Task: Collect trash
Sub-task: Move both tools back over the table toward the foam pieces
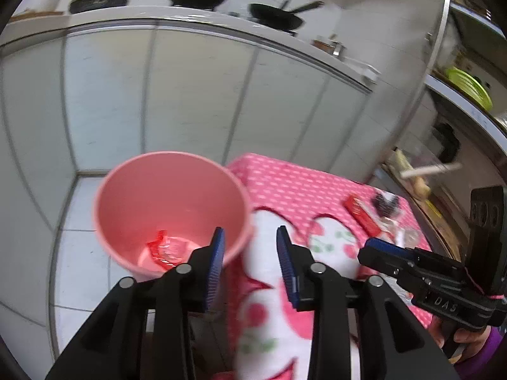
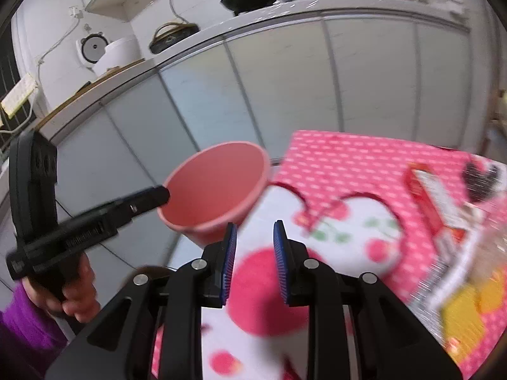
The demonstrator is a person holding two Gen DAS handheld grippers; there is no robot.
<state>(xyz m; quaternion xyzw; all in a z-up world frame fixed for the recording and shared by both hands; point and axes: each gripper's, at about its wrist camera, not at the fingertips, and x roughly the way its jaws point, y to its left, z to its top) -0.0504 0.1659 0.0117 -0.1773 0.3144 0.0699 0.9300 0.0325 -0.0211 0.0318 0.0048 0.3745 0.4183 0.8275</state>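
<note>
Showing on the right gripper [image 1: 369,247] in the left view, "DAS" is the only writing read. A red wrapper [image 1: 164,248] in the pink bin [image 1: 126,190] is seen only there; a yellow packet [image 2: 465,313] only in the right view. The red box [image 2: 427,196] lies on the tablecloth [image 2: 348,158]. The left gripper [image 1: 250,253] is spread, holding nothing; so is the right.

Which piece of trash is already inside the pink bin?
The crumpled red wrapper at the bottom of the pink bin. The red box lies on the tablecloth.
</note>
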